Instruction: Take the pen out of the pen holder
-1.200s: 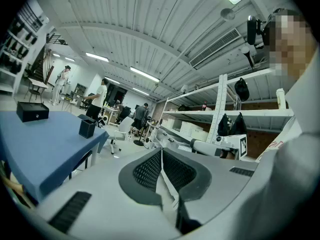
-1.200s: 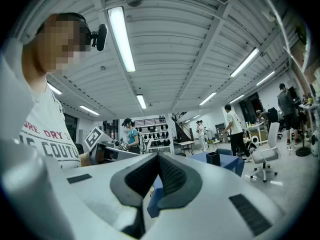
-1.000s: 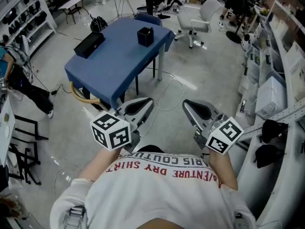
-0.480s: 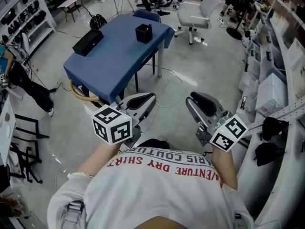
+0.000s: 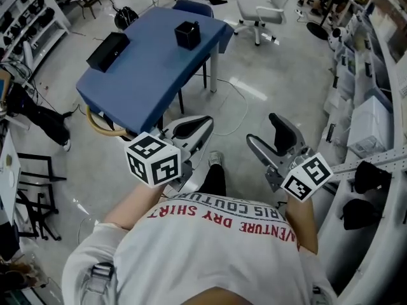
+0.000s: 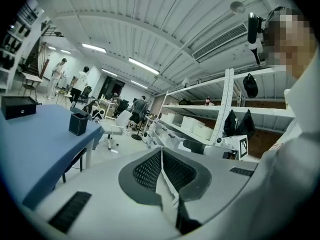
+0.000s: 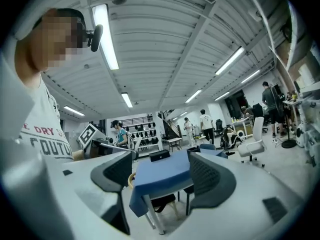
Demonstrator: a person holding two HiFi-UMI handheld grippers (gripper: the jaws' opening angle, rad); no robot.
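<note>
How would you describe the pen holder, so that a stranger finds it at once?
Find the blue table. The pen holder stands near its far corner, toward the white office chair. It is a small upright black cup; the other black box is long and flat.

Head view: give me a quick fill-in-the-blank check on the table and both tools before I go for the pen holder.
The square black pen holder stands on a table draped in ____ cloth.
A long black box lies to the pen holder's ____ in the head view.
The left tool has its jaws ____.
The right tool, jaws opening, holds ____.
Missing words: blue; left; shut; nothing.
</note>
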